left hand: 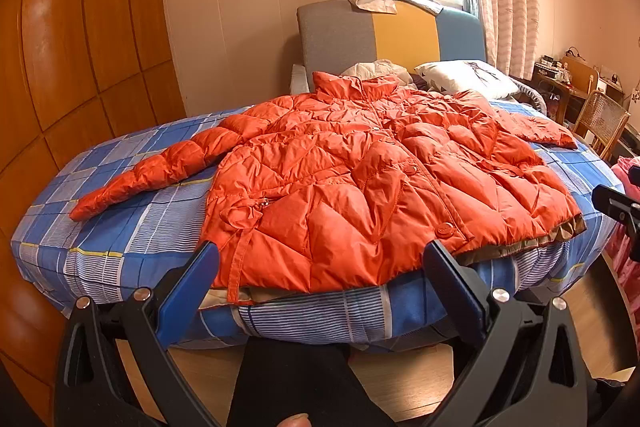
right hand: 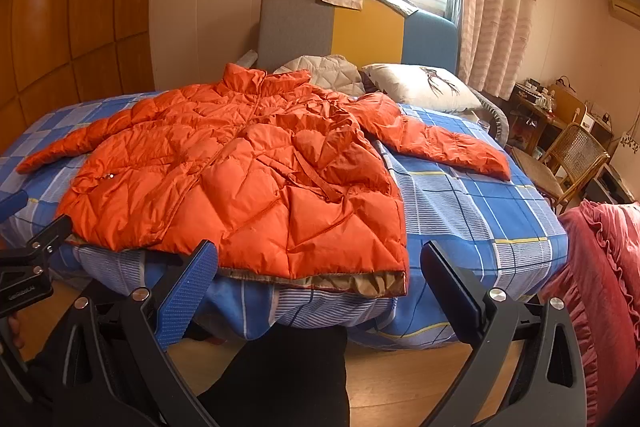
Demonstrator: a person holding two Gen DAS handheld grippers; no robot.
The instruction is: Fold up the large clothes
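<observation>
Bedroom with wood-panelled wardrobes at the left of frame and a curtained window at upper centre; a bed (left hand: 120,227) in a blue checked sheet fills the middle. Left tool (left hand: 320,279) at lower centre of its view: jaws spread wide, holding nothing, poised short of the near hem so that either side of the garment remains reachable. Right tool (right hand: 316,279) at lower centre of its view: likewise wide open and empty, aimed at the hem's right-hand corner. Orange quilted jacket (left hand: 360,179), the task's thing, lies front-up across the bed, collar toward the top of frame and hem overhanging the near mattress edge, where the tan lining (right hand: 372,283) shows. Both sleeves (left hand: 160,171) (right hand: 444,143) are spread outward to the frame's left and right, presumably laid flat to be turned inward first. Beyond the collar: a white pillow (right hand: 420,87), a tricolour headboard (left hand: 404,27). A rattan chair (right hand: 576,155) stands at right; folding appears not yet begun.
</observation>
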